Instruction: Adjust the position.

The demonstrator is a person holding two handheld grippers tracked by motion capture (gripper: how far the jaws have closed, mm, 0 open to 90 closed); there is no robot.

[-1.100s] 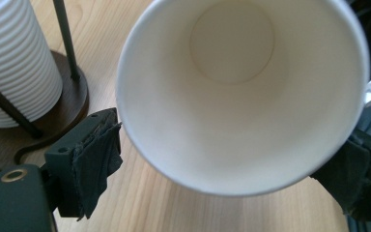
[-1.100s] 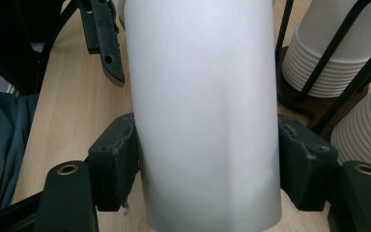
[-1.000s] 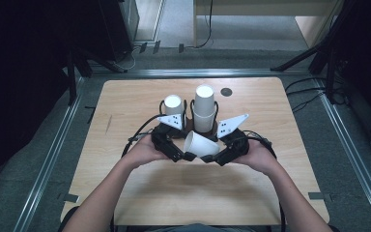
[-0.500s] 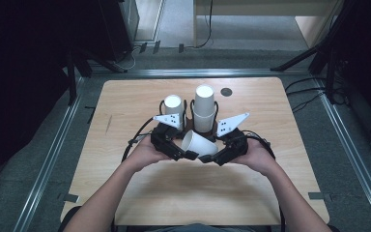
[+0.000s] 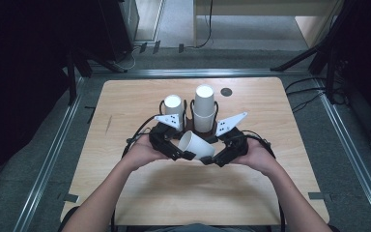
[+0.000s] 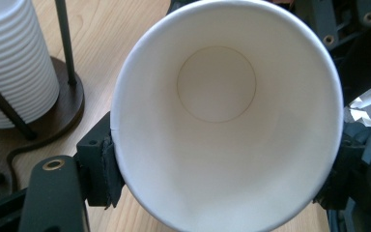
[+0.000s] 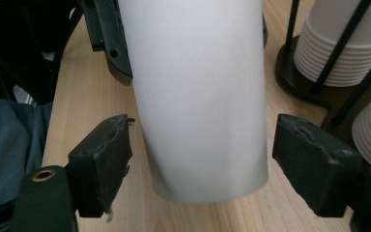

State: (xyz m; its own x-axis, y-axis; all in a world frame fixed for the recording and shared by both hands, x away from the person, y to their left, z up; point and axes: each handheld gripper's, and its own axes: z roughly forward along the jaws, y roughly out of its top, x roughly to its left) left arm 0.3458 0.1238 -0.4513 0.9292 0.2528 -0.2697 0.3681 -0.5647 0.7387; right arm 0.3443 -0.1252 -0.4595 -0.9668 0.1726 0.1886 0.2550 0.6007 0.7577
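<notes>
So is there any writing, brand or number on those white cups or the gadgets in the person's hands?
None can be read.
paper cup: plain white inside, plain white outside, no print.
stacked cups: plain ribbed white, no print.
grey plates on the grippers: small dark dots, a pattern and no letters.
wooden table: only a dark round spot near its far edge, no text.

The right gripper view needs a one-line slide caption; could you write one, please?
Right gripper open around the base of a white paper cup, pads clear of it.
</notes>
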